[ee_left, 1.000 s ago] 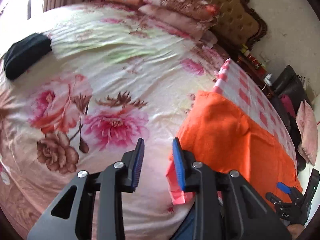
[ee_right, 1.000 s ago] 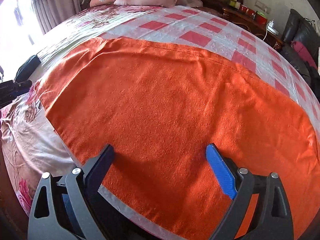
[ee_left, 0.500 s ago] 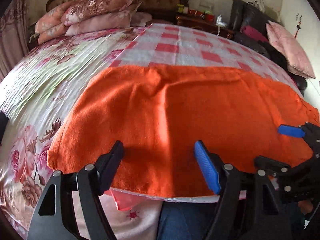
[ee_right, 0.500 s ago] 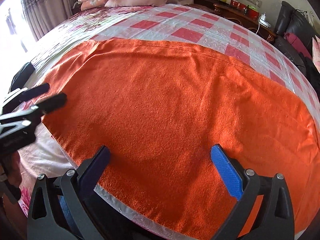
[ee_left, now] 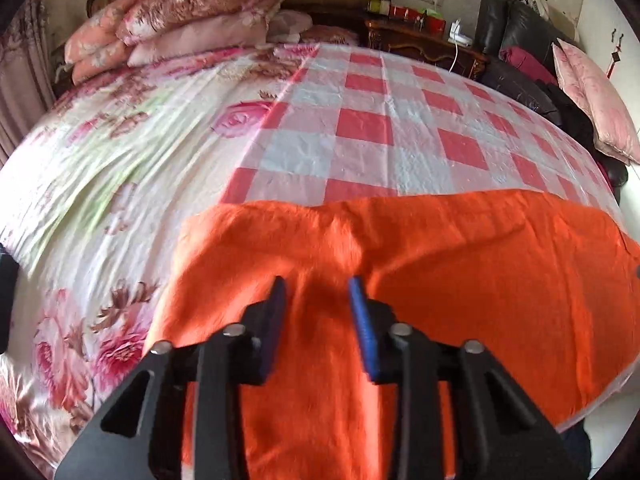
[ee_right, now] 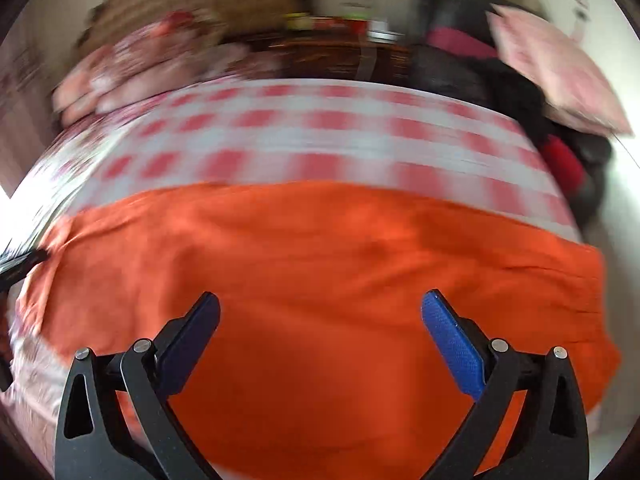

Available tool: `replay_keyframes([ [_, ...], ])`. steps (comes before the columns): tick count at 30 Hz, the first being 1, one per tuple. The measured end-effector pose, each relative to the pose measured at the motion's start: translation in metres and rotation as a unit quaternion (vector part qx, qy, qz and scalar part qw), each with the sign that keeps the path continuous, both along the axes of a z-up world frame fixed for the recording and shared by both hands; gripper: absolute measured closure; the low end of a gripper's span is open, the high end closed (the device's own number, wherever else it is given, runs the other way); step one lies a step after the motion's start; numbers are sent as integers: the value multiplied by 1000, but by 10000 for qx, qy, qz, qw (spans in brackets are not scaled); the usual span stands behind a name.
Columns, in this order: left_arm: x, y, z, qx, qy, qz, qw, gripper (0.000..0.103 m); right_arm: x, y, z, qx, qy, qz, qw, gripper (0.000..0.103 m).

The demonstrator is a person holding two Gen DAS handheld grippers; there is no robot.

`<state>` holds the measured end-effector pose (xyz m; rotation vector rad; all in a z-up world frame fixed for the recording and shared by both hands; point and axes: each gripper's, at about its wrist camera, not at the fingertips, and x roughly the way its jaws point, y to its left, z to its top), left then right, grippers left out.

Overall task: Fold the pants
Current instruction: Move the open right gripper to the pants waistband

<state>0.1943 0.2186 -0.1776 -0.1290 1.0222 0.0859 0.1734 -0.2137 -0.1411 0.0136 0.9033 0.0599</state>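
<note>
The orange pants (ee_left: 460,280) lie spread across the near edge of the bed, partly on a red-and-white checked sheet (ee_left: 360,128). My left gripper (ee_left: 316,280) is at their left part. Its jaws are closing, and a puckered ridge of orange cloth fills the narrow gap between the pads. In the blurred right wrist view the pants (ee_right: 340,240) fill the lower half. My right gripper (ee_right: 320,296) hovers over their middle, wide open with nothing held. A dark tip of the left gripper (ee_right: 24,264) shows at the pants' left end.
A floral bedspread (ee_left: 120,160) covers the bed's left side, with stacked pillows (ee_left: 192,12) at the headboard. Beyond the bed stand a dark nightstand (ee_left: 420,40) and a black sofa (ee_left: 520,60) with a pink cushion (ee_left: 592,92). A dark object (ee_left: 6,280) lies at the left edge.
My left gripper swung from the floral bedspread to the pants, opened wide, then narrowed onto a fold of cloth. My right gripper swept sideways over the pants and stayed open.
</note>
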Motion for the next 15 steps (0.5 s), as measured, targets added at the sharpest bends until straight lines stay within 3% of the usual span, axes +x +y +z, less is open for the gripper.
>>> replay_keyframes([
  [1, 9, -2, -5, -14, 127, -90, 9999, 77, 7, -31, -2, 31, 54, -208, 9998, 5],
  [3, 22, -9, -7, 321, 146, -183, 9992, 76, 21, -90, -9, -66, 223, -478, 9986, 6],
  [7, 47, -10, -7, 430, 238, -120, 9987, 76, 39, -165, -32, 43, 541, -813, 9952, 7],
  [9, 64, -15, -8, 536, 291, -192, 9980, 77, 43, -177, -41, 67, 518, -696, 9962, 6],
  [11, 82, -19, -8, 578, 305, -271, 9975, 77, 47, -168, -43, -325, 469, -618, 9965, 6],
  [15, 110, -25, -7, 565, 383, -322, 9971, 77, 51, -171, -49, -513, 360, -877, 9942, 6],
])
